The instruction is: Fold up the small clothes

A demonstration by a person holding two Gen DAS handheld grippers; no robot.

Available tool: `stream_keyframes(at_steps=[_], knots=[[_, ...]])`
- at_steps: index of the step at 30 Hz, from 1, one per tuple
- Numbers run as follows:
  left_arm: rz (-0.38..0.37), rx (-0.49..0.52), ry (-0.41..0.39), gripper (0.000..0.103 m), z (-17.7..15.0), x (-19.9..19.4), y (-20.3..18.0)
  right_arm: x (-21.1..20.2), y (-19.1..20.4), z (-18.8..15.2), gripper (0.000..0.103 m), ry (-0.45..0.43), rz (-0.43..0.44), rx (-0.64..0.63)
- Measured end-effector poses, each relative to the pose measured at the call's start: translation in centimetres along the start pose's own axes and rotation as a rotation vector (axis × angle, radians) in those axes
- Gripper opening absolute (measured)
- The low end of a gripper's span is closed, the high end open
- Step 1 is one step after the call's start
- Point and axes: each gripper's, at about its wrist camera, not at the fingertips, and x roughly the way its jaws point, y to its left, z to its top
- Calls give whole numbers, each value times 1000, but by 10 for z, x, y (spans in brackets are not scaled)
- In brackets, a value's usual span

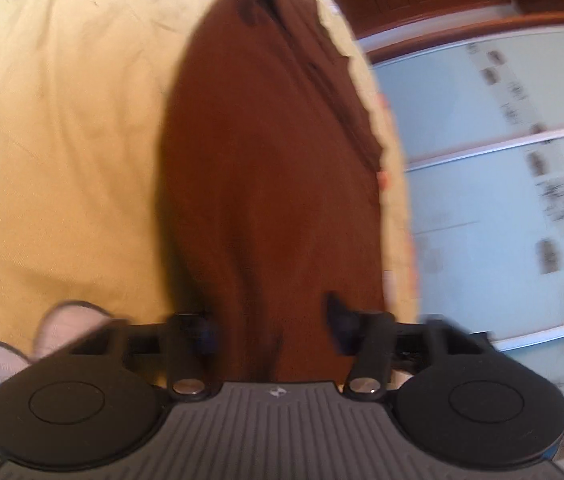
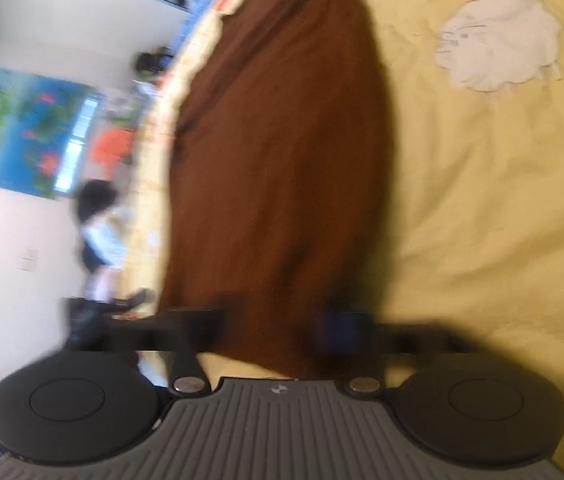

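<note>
On the bed (image 1: 61,140), spread with a pale yellow sheet, a brown garment (image 1: 273,160) lies lengthwise along the edge, running from 6 o'clock up to 12 o'clock in both wrist views. The left gripper (image 1: 271,332) has its fingers clamped on the garment's near end at 6 o'clock, and the right gripper (image 2: 277,332) likewise has its fingers pinched on the cloth at its own near end, though that view is blurred. A small white garment (image 2: 498,40) lies well apart on the sheet at 1 o'clock in the right wrist view
</note>
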Motion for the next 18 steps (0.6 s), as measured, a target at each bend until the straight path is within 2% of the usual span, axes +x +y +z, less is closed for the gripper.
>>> stream_keyframes(at_steps=[1,3,5,6,9,11,14,16,18], knots=[[41,5,4,10,0,0,0,-2,-3,-1,13,-10,22,9],[45,4,-8,9,-2,-7,-5,-14,0,-1,13,-54,25,-9],[33,50,-24,9,-7,-18,-18,-35,7,-1,13,-79,23,-47],[37,70,-25,9,-10,-23,-22,-45,7,-3,12,-89,-6,-61],[128,111,21,7,-18,-17,-15,-58,-14,-7,11,-78,-99,-35],[81,70,14,8,-20,-17,-2,-52,-27,-12,8,-71,-84,-9],[94,77,26,13,-15,-22,-5,-44,-25,-16,8,-76,-50,14],[154,115,31,13,-7,-35,-11,-49,-23,-11,29,-84,-44,13],[245,185,-62,15,6,-56,-27,-60,-10,0,48,-182,-88,-22]])
